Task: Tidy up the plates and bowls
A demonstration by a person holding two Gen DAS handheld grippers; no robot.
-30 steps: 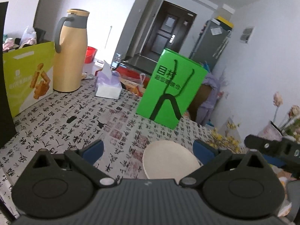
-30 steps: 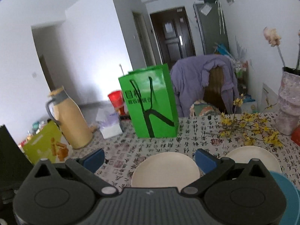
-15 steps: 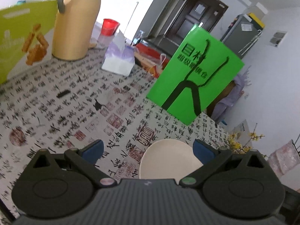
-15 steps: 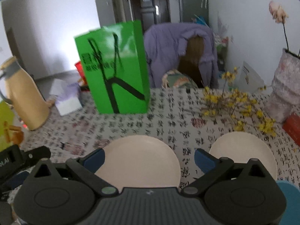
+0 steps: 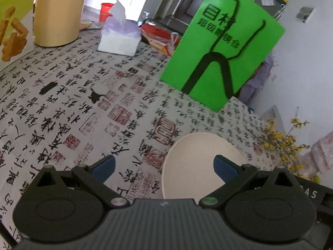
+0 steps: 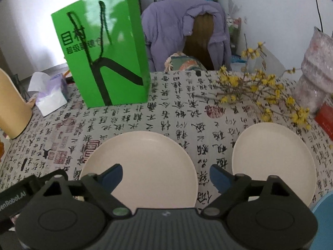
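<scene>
I have both grippers tipped down over the desk, which is covered in a calligraphy-print cloth. The right gripper has its fingers apart; they have just been narrowing a little, with nothing clamped. The right edge of the near cream plate sits in the gap between the blue fingertips. The left gripper also has its fingers spread wide and holds nothing; from its camera I see the same plate, whose left rim falls inside its gap.

A second cream plate lies to the right of the first, apart from it, and a blue rim shows at the far right edge, too cropped for me to say whether it is a plate or a bowl. A green paper bag stands well behind the plates, and yellow flowering twigs lie close behind the second plate.

I judge these plates stiff, smooth and fairly light, but brittle if dropped or knocked against each other. They lie flat and shallow, so the rim is the only real hold: I would slide one finger under the raised edge and pinch the lip from above, gently, since a glossy rim may slip. Stacking calls for a level, slow set-down.
</scene>
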